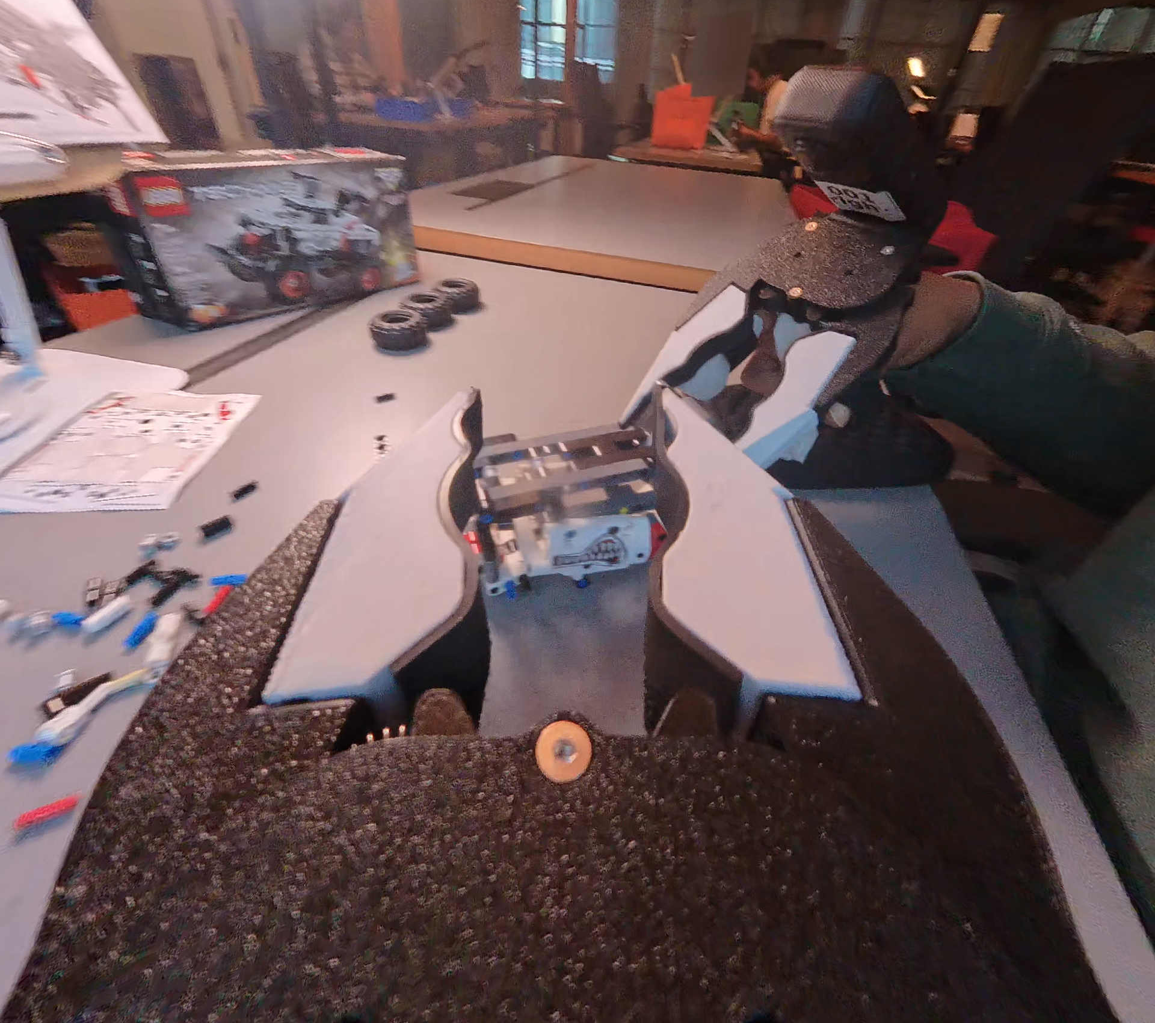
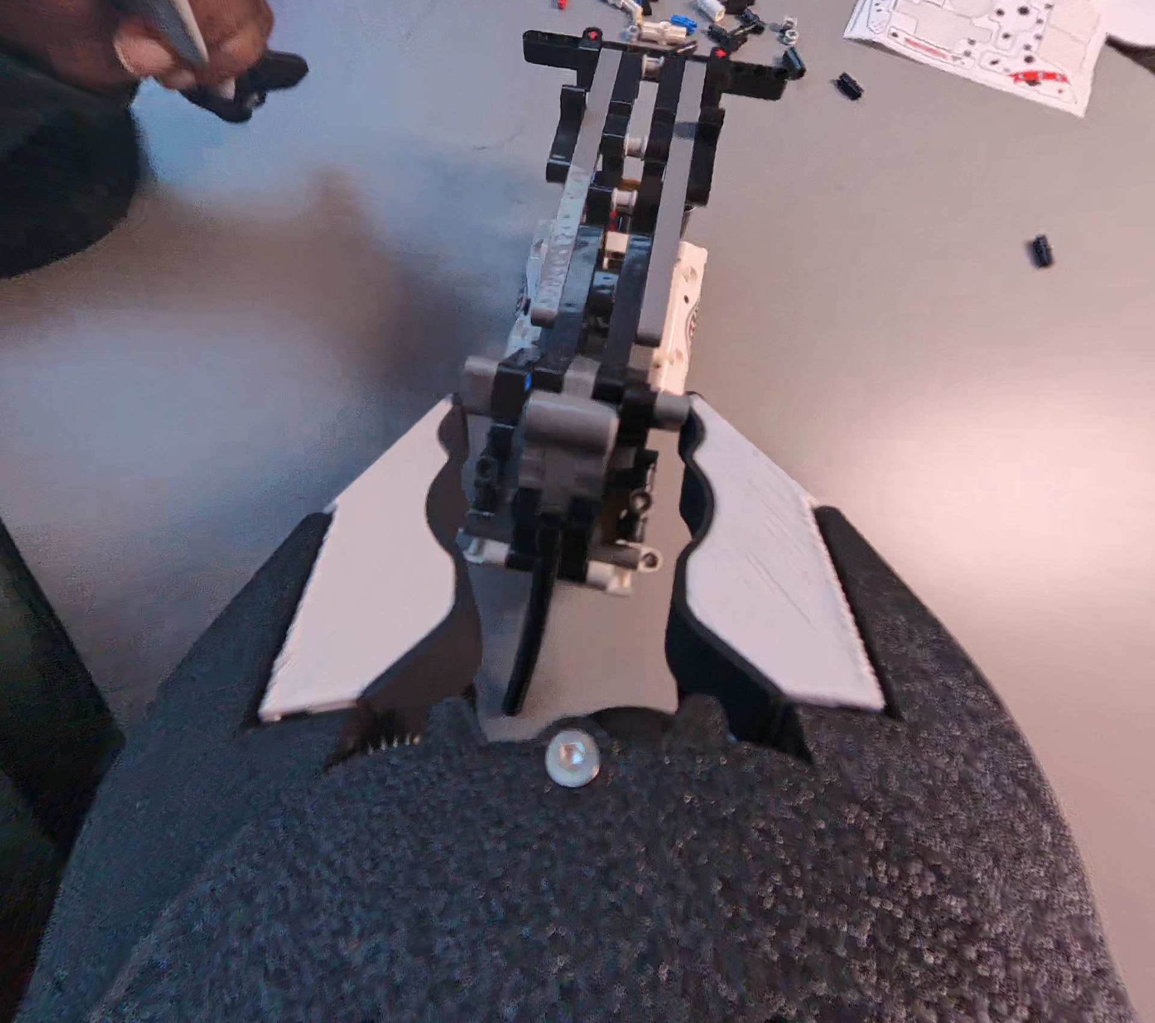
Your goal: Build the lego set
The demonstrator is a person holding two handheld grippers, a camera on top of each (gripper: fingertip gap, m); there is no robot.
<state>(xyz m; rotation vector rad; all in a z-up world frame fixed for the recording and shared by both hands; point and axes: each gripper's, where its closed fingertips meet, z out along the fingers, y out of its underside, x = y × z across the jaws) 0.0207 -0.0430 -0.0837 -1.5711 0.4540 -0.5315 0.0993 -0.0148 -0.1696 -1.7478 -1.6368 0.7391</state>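
Black-grey lego chassis (image 2: pixel 615 305) | clamped in right hand-held gripper (image 2: pixel 572 412) | left hand-held gripper (image 1: pixel 565 418) spread around it

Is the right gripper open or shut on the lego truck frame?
Shut on it. In the right wrist view the right gripper has both fingers against the sides of the lego truck frame, which is lifted above the table.
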